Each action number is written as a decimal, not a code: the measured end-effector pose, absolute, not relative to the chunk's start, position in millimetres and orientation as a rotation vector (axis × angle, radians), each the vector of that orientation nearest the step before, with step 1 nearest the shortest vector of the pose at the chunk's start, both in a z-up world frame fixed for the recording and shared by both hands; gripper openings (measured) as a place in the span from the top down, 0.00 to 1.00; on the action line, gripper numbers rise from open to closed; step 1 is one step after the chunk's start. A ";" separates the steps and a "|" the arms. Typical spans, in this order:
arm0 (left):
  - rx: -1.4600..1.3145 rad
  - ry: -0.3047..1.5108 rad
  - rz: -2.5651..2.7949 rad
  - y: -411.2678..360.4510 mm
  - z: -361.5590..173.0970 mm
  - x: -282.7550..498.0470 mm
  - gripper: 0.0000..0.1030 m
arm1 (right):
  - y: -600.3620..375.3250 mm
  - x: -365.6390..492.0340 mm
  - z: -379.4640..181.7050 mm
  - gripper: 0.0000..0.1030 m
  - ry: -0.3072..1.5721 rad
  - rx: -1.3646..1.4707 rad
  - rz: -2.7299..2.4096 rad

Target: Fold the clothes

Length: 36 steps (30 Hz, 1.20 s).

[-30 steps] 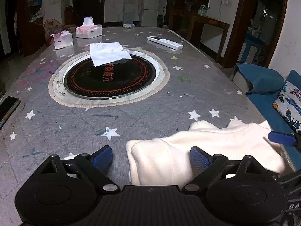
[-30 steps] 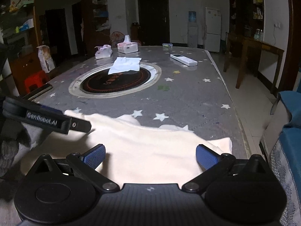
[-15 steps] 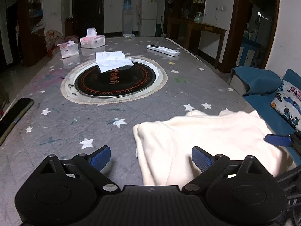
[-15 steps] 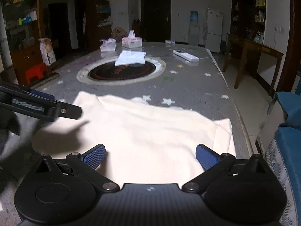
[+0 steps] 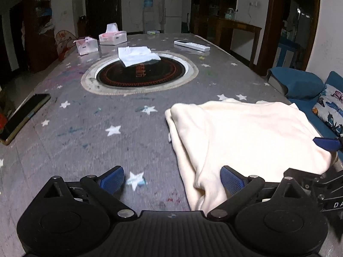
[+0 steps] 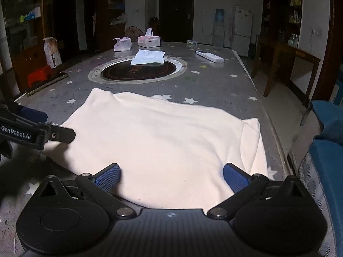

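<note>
A cream garment (image 5: 246, 132) lies folded flat on the grey star-patterned table (image 5: 85, 128), near its right edge. My left gripper (image 5: 172, 180) stands at the garment's near left corner; its jaws are opening, and the cloth's edge lies loose between them against the right pad. My right gripper (image 6: 171, 178) is open over the garment (image 6: 160, 139) at its near edge, its pads wide apart with cloth between them and no pinch. The right gripper's blue fingertip (image 5: 327, 143) shows at the garment's right side.
A round black hotplate (image 5: 139, 75) in mid-table carries a white folded cloth (image 5: 137, 55). Two tissue boxes (image 5: 112, 37) and a white remote (image 5: 191, 45) sit at the far end. A phone (image 5: 23, 115) lies at the left edge. A blue sofa (image 5: 300, 83) flanks the right.
Both grippers have drawn back toward the near edge, so more of the garment shows ahead of them. The left jaws have spread a little wider. The garment lies flatter.
</note>
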<state>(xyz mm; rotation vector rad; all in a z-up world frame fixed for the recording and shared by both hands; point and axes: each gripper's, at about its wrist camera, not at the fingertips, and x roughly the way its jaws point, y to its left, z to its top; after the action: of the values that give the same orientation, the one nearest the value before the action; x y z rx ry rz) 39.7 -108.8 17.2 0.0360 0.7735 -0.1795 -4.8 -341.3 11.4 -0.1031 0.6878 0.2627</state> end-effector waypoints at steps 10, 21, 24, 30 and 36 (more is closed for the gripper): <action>0.012 0.798 -0.170 -105.5 14.5 36.1 0.00 | -342.1 -10.5 13.3 0.00 0.686 -0.096 0.257; 0.003 0.807 -0.172 -107.1 17.0 25.2 0.00 | -345.1 -26.6 19.2 0.00 0.675 -0.042 0.239; 0.002 0.805 -0.174 -107.6 18.7 21.1 0.00 | -346.4 -31.9 20.1 0.00 0.675 -0.026 0.238; 0.001 0.799 -0.181 -109.0 22.0 11.7 0.00 | -344.9 -41.6 19.3 0.00 0.677 -0.020 0.234; 0.004 0.795 -0.190 -110.7 24.8 1.3 0.00 | -342.3 -53.1 17.3 0.00 0.678 -0.018 0.249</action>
<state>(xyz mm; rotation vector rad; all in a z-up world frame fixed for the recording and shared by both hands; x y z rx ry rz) 1.3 -110.7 24.8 0.0038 0.7949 -0.1897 -53.1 -342.3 17.3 -0.0179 0.6781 0.2486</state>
